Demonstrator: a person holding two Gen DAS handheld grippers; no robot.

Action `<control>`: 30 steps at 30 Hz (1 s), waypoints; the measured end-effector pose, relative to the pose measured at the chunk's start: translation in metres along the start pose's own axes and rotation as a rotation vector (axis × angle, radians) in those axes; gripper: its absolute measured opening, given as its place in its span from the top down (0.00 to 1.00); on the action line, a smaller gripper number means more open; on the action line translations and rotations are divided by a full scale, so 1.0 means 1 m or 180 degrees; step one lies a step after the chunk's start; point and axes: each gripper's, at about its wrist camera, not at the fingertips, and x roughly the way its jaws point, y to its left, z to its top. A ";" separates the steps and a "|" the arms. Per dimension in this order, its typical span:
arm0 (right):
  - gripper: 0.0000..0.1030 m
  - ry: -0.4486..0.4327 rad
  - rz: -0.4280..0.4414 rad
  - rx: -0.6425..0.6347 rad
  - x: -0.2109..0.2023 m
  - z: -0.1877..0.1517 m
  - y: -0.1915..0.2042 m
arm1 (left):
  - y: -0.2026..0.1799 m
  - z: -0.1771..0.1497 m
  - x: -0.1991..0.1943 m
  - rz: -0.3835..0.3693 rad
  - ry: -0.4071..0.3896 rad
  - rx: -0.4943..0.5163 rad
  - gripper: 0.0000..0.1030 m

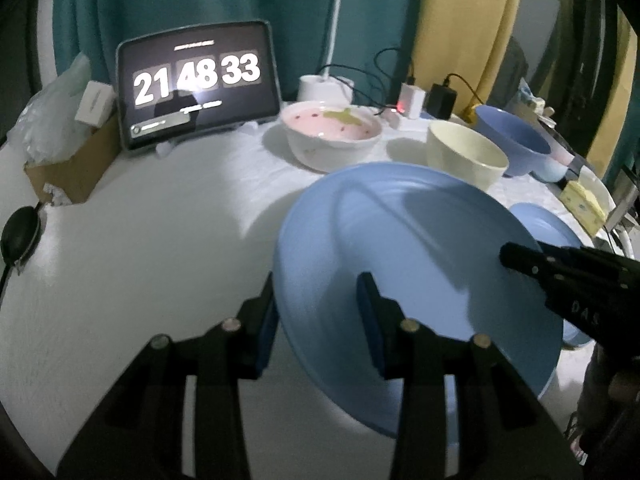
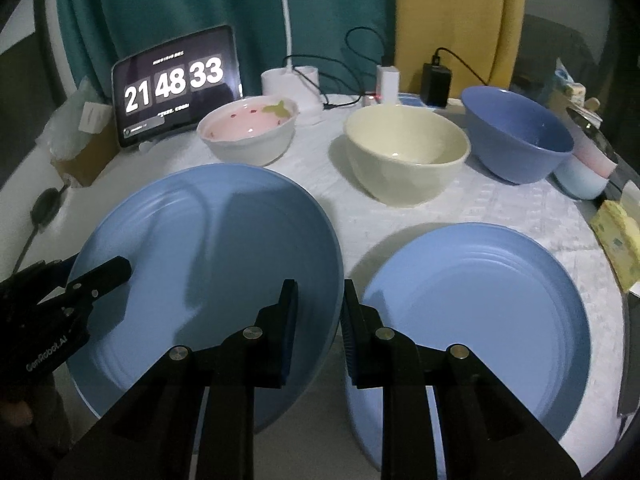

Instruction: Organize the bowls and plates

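Reading 21 48 33 on tablet (image 2: 176, 88), GenRobot.AI on left claw (image 2: 100, 276)

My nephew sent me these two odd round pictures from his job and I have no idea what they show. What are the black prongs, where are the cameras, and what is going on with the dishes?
The prongs are two hand-held grippers, each carrying a wide-angle camera that looks along its fingers. One picture is from the left gripper, the other from the right gripper.

Both clamp opposite edges of one light blue plate, tilted above the white table. A second blue plate lies flat beside it.

Behind stand three bowls: a pink-lined white bowl, a cream bowl and a dark blue bowl. A tablet shows a clock.
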 end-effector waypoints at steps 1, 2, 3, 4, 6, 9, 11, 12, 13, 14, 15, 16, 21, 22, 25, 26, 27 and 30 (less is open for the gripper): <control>0.78 -0.0012 -0.0003 0.0018 -0.002 -0.001 -0.004 | -0.003 0.000 -0.001 -0.0002 -0.0003 0.0016 0.62; 0.78 -0.0023 -0.0007 0.0036 -0.004 -0.001 -0.007 | -0.007 0.001 -0.001 -0.0006 -0.0002 0.0032 0.62; 0.78 -0.0034 -0.0010 0.0051 -0.005 -0.002 -0.010 | -0.011 0.001 -0.002 -0.0009 -0.0002 0.0052 0.62; 0.78 -0.0044 -0.0014 0.0066 -0.007 -0.003 -0.013 | -0.015 0.001 -0.003 -0.0013 -0.0004 0.0069 0.62; 0.78 -0.0062 -0.0019 0.0101 -0.009 -0.005 -0.020 | -0.021 0.001 -0.004 -0.0018 -0.0008 0.0109 0.62; 0.78 -0.0078 -0.0025 0.0142 -0.013 -0.007 -0.029 | -0.030 0.001 -0.005 -0.0030 -0.0005 0.0152 0.62; 0.78 -0.0091 -0.0026 0.0172 -0.015 -0.009 -0.035 | -0.038 0.001 -0.006 -0.0039 -0.0003 0.0186 0.62; 0.78 -0.0097 -0.0029 0.0188 -0.017 -0.010 -0.039 | -0.040 0.001 -0.006 -0.0041 -0.0003 0.0198 0.62; 0.78 -0.0104 -0.0030 0.0206 -0.018 -0.011 -0.043 | -0.043 0.002 -0.006 -0.0046 -0.0002 0.0211 0.62; 0.78 -0.0110 -0.0031 0.0217 -0.019 -0.012 -0.045 | -0.047 0.002 -0.006 -0.0054 0.0002 0.0229 0.62; 0.78 -0.0120 -0.0035 0.0233 -0.021 -0.013 -0.048 | -0.050 0.002 -0.007 -0.0057 0.0004 0.0242 0.62; 0.78 -0.0130 -0.0035 0.0248 -0.022 -0.014 -0.051 | -0.053 0.002 -0.007 -0.0061 0.0006 0.0259 0.62; 0.78 -0.0168 -0.0038 0.0337 -0.028 -0.021 -0.066 | -0.070 0.003 -0.008 -0.0059 0.0005 0.0346 0.62; 0.78 -0.0172 -0.0038 0.0350 -0.029 -0.021 -0.069 | -0.073 0.003 -0.008 -0.0061 0.0007 0.0360 0.62; 0.78 -0.0188 -0.0042 0.0396 -0.033 -0.025 -0.078 | -0.084 0.001 -0.009 -0.0066 0.0008 0.0404 0.62; 0.78 -0.0192 -0.0044 0.0407 -0.034 -0.026 -0.081 | -0.087 0.001 -0.009 -0.0068 0.0010 0.0418 0.62; 0.78 -0.0199 -0.0044 0.0420 -0.035 -0.027 -0.084 | -0.090 0.000 -0.009 -0.0072 0.0012 0.0432 0.62; 0.78 -0.0215 -0.0050 0.0457 -0.038 -0.030 -0.092 | -0.098 0.000 -0.009 -0.0078 0.0017 0.0473 0.62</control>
